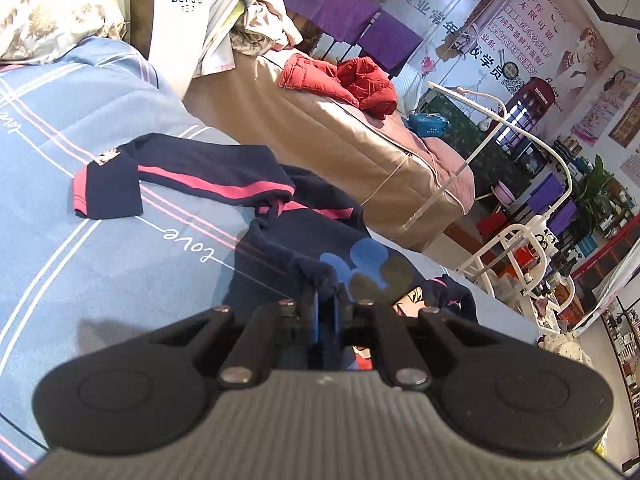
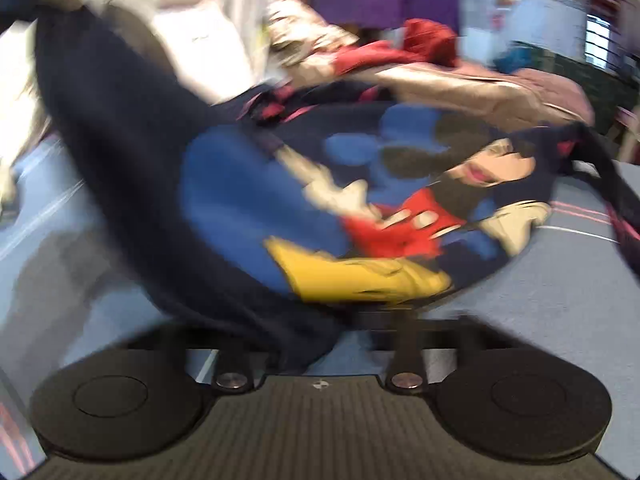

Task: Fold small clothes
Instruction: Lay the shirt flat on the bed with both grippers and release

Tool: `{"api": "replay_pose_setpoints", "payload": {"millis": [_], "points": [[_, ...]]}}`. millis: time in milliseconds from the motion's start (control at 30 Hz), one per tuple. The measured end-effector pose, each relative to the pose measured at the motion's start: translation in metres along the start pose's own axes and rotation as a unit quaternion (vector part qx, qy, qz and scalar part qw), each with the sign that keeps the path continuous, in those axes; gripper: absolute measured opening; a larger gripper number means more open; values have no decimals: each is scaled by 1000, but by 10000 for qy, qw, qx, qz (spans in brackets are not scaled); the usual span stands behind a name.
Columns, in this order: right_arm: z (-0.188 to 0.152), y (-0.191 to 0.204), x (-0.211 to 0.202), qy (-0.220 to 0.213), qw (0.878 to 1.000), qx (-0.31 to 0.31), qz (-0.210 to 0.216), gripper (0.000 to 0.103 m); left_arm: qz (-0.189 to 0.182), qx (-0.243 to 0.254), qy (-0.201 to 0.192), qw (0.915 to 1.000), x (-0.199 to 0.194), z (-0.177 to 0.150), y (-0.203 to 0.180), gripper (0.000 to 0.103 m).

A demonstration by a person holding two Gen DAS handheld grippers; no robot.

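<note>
On the blue bedspread (image 1: 80, 240) with its pale curved lines and the word "love", a small navy sweatshirt (image 1: 224, 176) with pink stripes lies partly lifted. One sleeve stretches flat to the left, its cuff folded over; the body, printed with a cartoon mouse (image 2: 420, 208), rises toward the cameras. The left gripper (image 1: 326, 300) is clenched on a bunched edge of the navy cloth, the fabric pinched between its blue pads (image 1: 316, 316). In the right wrist view, which is heavily blurred, the sweatshirt hangs draped over the right gripper (image 2: 320, 336); its fingertips are hidden under the cloth, the jaws drawn together, though whether fabric sits between them is unclear. Beyond the bedspread stands a tan padded bench (image 1: 340, 152) with a red jacket (image 1: 344, 80) heaped on it, and purple cloths (image 1: 340, 12) hang farther back.
</note>
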State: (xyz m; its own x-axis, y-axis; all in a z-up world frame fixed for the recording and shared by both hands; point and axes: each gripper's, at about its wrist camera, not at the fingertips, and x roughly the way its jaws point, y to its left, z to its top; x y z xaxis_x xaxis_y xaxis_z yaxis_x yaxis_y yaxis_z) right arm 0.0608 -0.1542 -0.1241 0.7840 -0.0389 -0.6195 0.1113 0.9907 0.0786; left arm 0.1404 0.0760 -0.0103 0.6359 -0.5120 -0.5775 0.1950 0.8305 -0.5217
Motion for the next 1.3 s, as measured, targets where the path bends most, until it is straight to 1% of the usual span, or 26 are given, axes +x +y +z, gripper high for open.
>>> {"api": "replay_pose_setpoints", "payload": {"millis": [67, 167, 233, 300, 367, 467, 500, 533, 567, 600, 633, 667, 700, 733, 767, 800, 833, 867, 900, 933, 1000, 1067, 1133, 1167, 1267, 1300], "points": [[14, -16, -11, -50, 9989, 190, -423, 5, 41, -5, 30, 10000, -1, -2, 4, 7], [36, -30, -54, -462, 9903, -807, -1036, 4, -59, -24, 166, 9998, 2, -8, 9, 7], [53, -39, -96, -541, 9810, -1434, -1188, 4, -207, 1, 275, 9994, 1, -17, 7, 7], [67, -43, -137, -243, 9715, -2147, -973, 4, -268, 153, 339, 9989, -6, -29, 3, 7], [67, -34, -175, 61, 9540, -2876, -839, 4, -332, 213, 509, 9979, -18, -46, 4, 7], [41, -22, -198, 1047, 9256, -3637, -63, 5, 59, 411, 832, 9957, -41, -77, 17, 7], [23, -17, -196, 1297, 9101, -3934, 120, 13, 333, 465, 926, 9941, -48, -89, 25, 7], [5, -10, -195, 1316, 9005, -4132, 322, 34, 590, 462, 1027, 9919, -54, -100, 35, 7], [-13, -4, -196, 1298, 8990, -4140, 590, 44, 787, 377, 1156, 9895, -59, -111, 49, 7], [-26, -1, -196, 1358, 9005, -4024, 935, 68, 967, 241, 1296, 9865, -63, -121, 64, 7], [-34, -1, -194, 1471, 9074, -3725, 1273, 71, 1219, 109, 1424, 9822, -65, -129, 78, 7], [-36, -6, -191, 1519, 9214, -3324, 1322, 71, 1486, 105, 1475, 9778, -67, -137, 87, 7], [-35, -13, -187, 1468, 9373, -2946, 1144, 72, 1670, 143, 1431, 9754, -69, -142, 94, 7], [-32, -24, -183, 1332, 9537, -2566, 830, 79, 1767, 110, 1355, 9748, -70, -144, 98, 9], [-28, -37, -180, 1196, 9671, -2186, 516, 85, 1751, 52, 1307, 9758, -70, -144, 100, 19], [-25, -54, -177, 1079, 9785, -1749, 189, 97, 1651, 23, 1285, 9779, -68, -142, 100, 37], [-22, -71, -174, 1019, 9857, -1341, -87, 103, 1566, 17, 1258, 9796, -64, -140, 100, 51], [-22, -88, -171, 1039, 9899, -901, -333, 103, 1528, 42, 1203, 9809, -59, -136, 97, 80], [-26, -106, -169, 1110, 9917, -439, -487, 103, 1532, 113, 1107, 9819, -52, -131, 91, 97], [-28, -123, -167, 1172, 9917, 25, -531, 103, 1555, 231, 1000, 9825, -46, -127, 88, 100], [-47, -149, -177, 1225, 9861, 1090, -270, 103, 1555, 588, 974, 9813, -32, -122, 82, 100], [-66, -172, -179, 1299, 9691, 2096, 76, 95, 1617, 928, 1029, 9771, -15, -124, 75, 100], [-77, -176, -178, 1343, 9553, 2605, 376, 93, 1512, 1200, 1199, 9738, 0, -128, 70, 99], [-80, -172, -177, 1354, 9546, 2624, 388, 93, 1440, 1263, 1240, 9736, 5, -132, 68, 99], [-82, -159, -172, 1395, 9587, 2465, 254, 92, 1496, 1181, 1491, 9703, 20, -147, 69, 70], [-80, -156, -173, 1335, 9600, 2444, 290, 87, 1583, 1221, 1362, 9703, 19, -151, 67, 59]]}}
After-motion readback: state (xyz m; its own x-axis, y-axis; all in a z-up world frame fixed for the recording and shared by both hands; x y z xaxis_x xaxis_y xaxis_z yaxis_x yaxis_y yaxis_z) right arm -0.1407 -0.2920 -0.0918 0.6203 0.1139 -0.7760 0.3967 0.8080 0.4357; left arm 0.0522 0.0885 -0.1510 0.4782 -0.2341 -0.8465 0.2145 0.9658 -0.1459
